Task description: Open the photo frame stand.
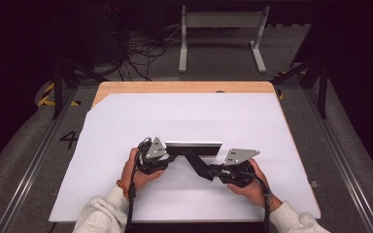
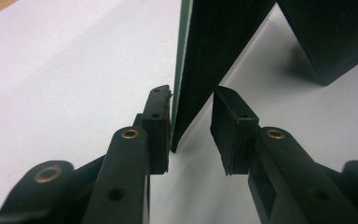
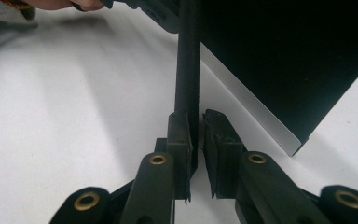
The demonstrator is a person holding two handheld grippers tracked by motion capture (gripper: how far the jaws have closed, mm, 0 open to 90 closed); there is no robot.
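A black-backed picture frame stands on edge on the white sheet, propped by its black stand leg. My left gripper is at the frame's left end. In the left gripper view the frame's thin board with a green edge runs between the jaws of that gripper; one pad is against it and the other stands off. My right gripper is at the leg's foot. In the right gripper view the leg sits edge-on between that gripper's pads with a sliver of gap.
The wooden table top shows beyond the sheet's far edge. On the floor behind lie tangled cables and a white bench frame. Dark stand legs flank the table. The frame's back panel rises right of the leg.
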